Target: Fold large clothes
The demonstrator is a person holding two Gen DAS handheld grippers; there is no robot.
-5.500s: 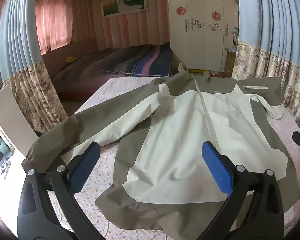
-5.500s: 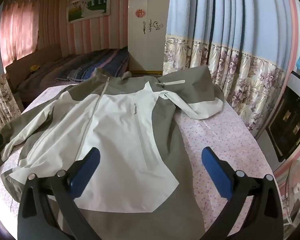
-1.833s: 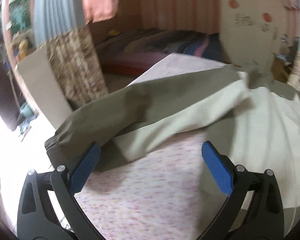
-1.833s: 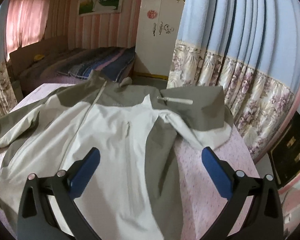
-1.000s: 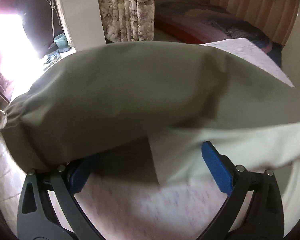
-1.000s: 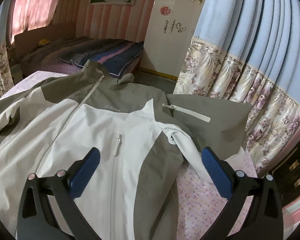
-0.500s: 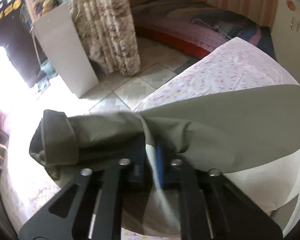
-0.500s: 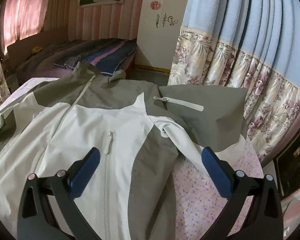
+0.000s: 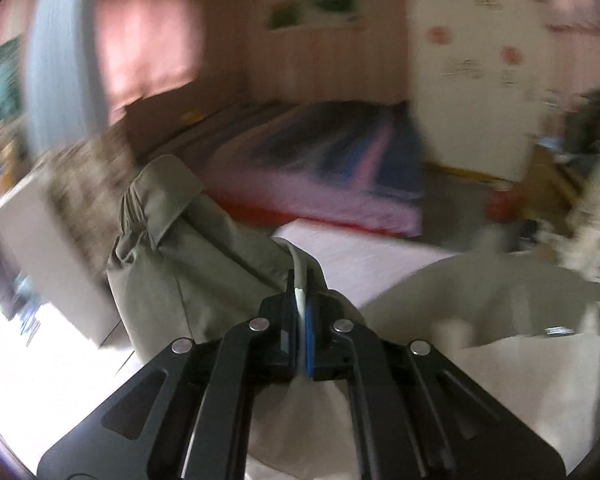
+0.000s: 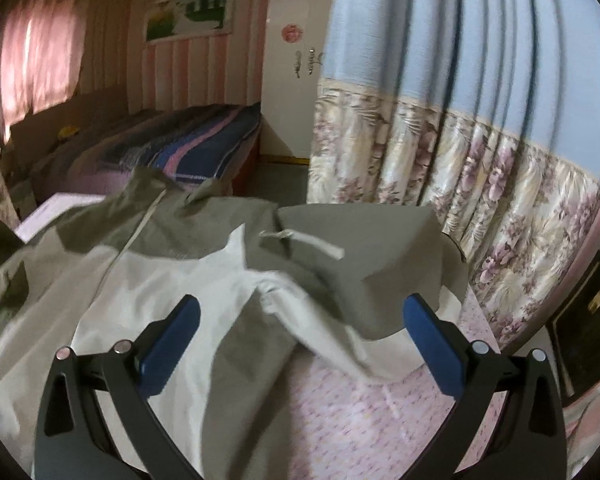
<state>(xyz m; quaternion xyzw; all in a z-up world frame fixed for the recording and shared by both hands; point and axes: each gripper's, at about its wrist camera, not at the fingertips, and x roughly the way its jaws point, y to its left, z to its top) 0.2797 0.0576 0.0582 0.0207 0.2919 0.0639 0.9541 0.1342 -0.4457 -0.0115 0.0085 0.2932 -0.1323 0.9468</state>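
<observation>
An olive and cream jacket (image 10: 172,280) lies front up on a table with a pink floral cloth (image 10: 360,408). My left gripper (image 9: 300,320) is shut on the jacket's left sleeve (image 9: 188,248) and holds it lifted, the olive cuff hanging up and to the left. The jacket body (image 9: 500,368) lies low on the right of the left wrist view. My right gripper (image 10: 300,336) is open and empty, hovering over the jacket's right shoulder; the folded right sleeve (image 10: 364,248) with its white zip lies just ahead.
A bed with a striped blanket (image 10: 180,140) stands beyond the table. Floral and blue curtains (image 10: 460,160) hang close on the right. A white wardrobe (image 10: 300,60) is at the back. A white board (image 9: 48,240) leans at the left.
My left gripper has lifted the gripped sleeve and swung it up toward the jacket body; the view is motion-blurred. My right gripper has moved forward toward the folded right sleeve, still open.
</observation>
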